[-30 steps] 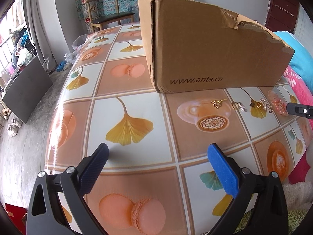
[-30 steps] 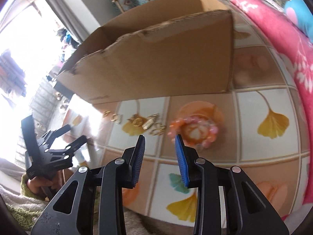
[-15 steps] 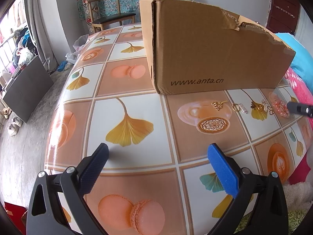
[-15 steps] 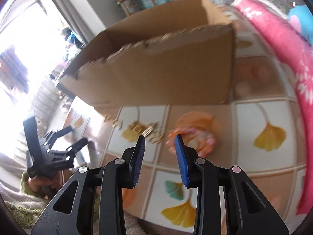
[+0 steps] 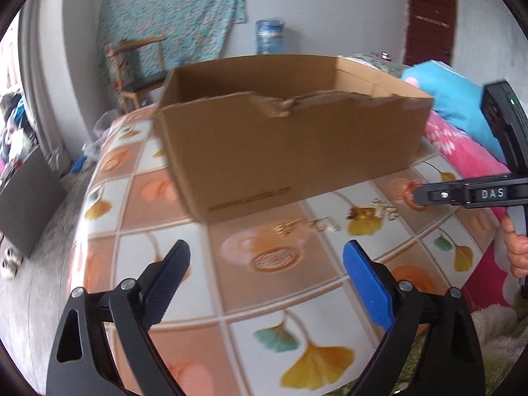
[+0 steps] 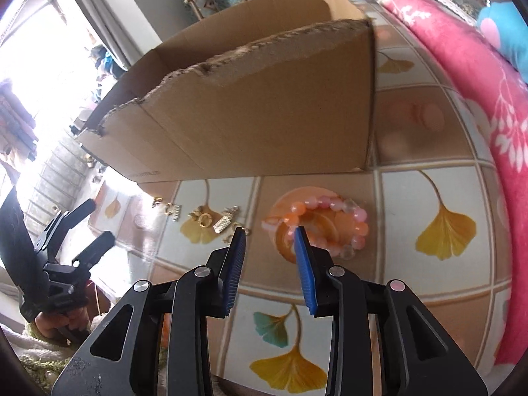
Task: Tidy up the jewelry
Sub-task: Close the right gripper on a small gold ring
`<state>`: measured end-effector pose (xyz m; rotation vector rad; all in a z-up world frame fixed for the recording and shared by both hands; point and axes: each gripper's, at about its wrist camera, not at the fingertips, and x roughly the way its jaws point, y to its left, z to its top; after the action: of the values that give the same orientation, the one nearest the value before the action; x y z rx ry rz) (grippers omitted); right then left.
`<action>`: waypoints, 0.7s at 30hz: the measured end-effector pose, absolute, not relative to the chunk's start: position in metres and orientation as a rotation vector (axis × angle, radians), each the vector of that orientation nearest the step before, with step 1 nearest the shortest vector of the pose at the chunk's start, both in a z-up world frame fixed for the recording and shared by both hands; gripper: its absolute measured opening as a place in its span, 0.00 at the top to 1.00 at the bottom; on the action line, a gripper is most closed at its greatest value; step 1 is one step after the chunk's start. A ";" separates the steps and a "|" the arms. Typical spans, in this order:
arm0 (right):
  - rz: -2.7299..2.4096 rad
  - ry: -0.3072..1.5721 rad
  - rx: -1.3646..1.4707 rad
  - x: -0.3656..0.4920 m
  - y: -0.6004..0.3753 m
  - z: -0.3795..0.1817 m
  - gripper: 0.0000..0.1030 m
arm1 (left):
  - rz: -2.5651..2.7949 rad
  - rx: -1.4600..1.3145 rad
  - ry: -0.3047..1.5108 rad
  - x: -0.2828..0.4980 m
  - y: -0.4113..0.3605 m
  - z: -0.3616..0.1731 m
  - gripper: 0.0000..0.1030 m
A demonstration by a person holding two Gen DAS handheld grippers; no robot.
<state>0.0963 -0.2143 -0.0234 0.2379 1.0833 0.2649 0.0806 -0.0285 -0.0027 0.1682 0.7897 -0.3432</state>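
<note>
Jewelry lies loose on the tiled-pattern worktop (image 6: 429, 280) ahead of both my hand-held grippers. Nearest my right hand-held gripper (image 6: 270, 231) is the round bracelet of pink and orange beads (image 6: 330, 222), lying flat just past the fingertips; the tip of the right-side blue pad overlaps its near edge in my view, but whether it touches I cannot tell. That hand-held gripper's jaws stand partly apart with nothing between them. Just to the left of its left fingertip sit the small gold pieces (image 6: 211, 219), a scatter of rings and charms strung out in a row further leftward, apart from the bracelet.

My left hand-held gripper (image 5: 264, 257) hovers over the worktop with its jaws wide and closing, and only bare patterned surface shows between them. Beyond its fingertips and a little right, the same gold pieces (image 5: 363, 214) lie in a loose line, blurred here, and past them, further right, the bracelet is half hidden behind the black arm of my right hand-held gripper, which comes in from the right edge.

Behind all the jewelry stands the open brown cardboard box (image 6: 264, 109) with a torn upper edge on its near wall, resting on the worktop; the gold pieces lie near its base without touching it. To the right of the box lies a pink floral blanket (image 6: 478, 99). Farther back stands a wooden chair (image 5: 138, 66) against the wall.
</note>
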 end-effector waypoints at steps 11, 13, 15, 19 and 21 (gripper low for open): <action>0.320 1.037 0.146 0.086 -0.195 -0.015 0.76 | -0.414 0.218 0.831 0.101 -0.069 -0.013 0.60; 0.330 1.038 0.137 0.086 -0.193 -0.020 0.78 | -0.414 0.214 0.851 0.104 -0.070 -0.017 0.67; 0.345 1.037 0.119 0.087 -0.194 -0.019 0.79 | -0.413 0.209 0.867 0.106 -0.071 -0.020 0.71; 0.368 1.037 0.062 0.087 -0.183 -0.023 0.80 | -0.406 0.211 0.886 0.107 -0.072 -0.024 0.74; 0.378 1.040 0.041 0.089 -0.180 -0.024 0.80 | -0.403 0.216 0.894 0.107 -0.073 -0.026 0.74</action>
<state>0.0888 -0.1798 -0.0239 0.0407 1.0396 0.3777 0.1071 -0.0726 -0.0258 0.2163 0.8935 -0.4035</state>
